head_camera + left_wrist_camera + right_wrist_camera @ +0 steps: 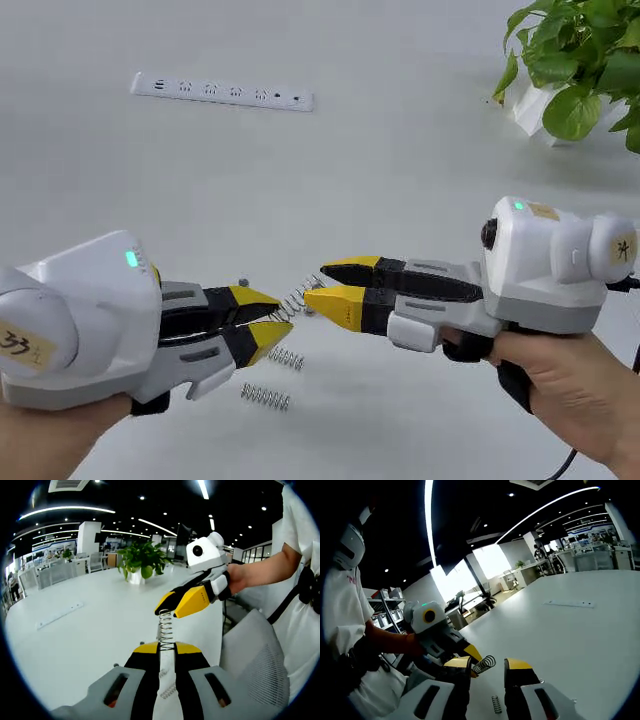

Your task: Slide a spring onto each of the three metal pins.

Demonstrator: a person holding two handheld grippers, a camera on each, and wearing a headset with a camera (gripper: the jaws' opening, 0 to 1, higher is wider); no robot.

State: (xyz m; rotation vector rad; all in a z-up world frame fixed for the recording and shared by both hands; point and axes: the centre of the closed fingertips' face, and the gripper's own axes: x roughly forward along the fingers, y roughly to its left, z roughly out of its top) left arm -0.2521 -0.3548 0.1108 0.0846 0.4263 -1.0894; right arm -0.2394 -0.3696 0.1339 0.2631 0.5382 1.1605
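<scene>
In the head view the left tongs (283, 312) come in from the lower left of the frame and the right tongs (315, 281) from the right, with their yellow tips almost meeting just below the middle. Between the tips is the held spring (294, 298), lifted above the white surface (400, 150). The left tongs are narrow and grip one end of it; in the left gripper view it rises straight up out of their tips. The right tongs are a little open, and the other end of the held spring lies between their tips, against one of them. If a pin is inside the coil, I cannot tell. Below the tips the second spring (286, 357) and the third spring (265, 397) lie flat on the surface, near each other. A power strip (222, 91) is in the upper left and a plant (575, 60) in the upper right corner.
</scene>
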